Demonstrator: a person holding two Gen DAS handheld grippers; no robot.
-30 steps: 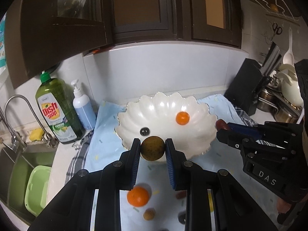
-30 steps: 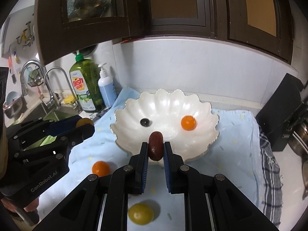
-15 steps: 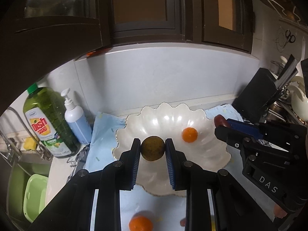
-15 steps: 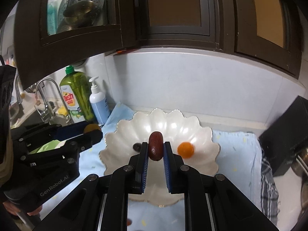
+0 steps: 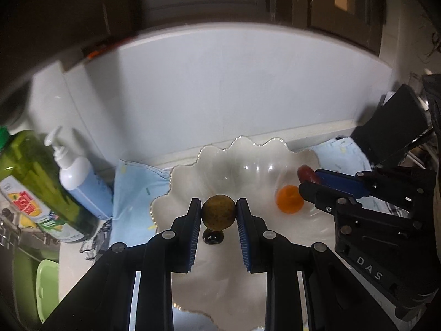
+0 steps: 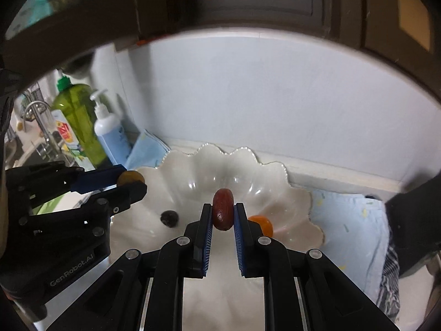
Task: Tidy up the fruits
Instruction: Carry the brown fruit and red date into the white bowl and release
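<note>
Left gripper (image 5: 219,216): clamped on a brownish-yellow round fruit (image 5: 219,211), above the scalloped white bowl (image 5: 245,154). Right gripper (image 6: 222,215): clamped on a dark red oblong fruit (image 6: 222,213), over the bowl's middle. In the bowl: small orange fruit (image 5: 290,200), dark berry (image 6: 169,218). Both held fruits unreleased. Under the bowl: light blue cloth (image 5: 135,182). Left of the bowl: pump bottle (image 5: 80,182), green dish soap (image 5: 38,182). Beyond: white backsplash, dark cabinets.

Both pictures are dim and a bit blurry. The edges bend round and go black. The white bowl (image 5: 248,162) has small shiny spots of glare. The dark cupboards (image 6: 248,2) up top look smeared and fuzzy.
</note>
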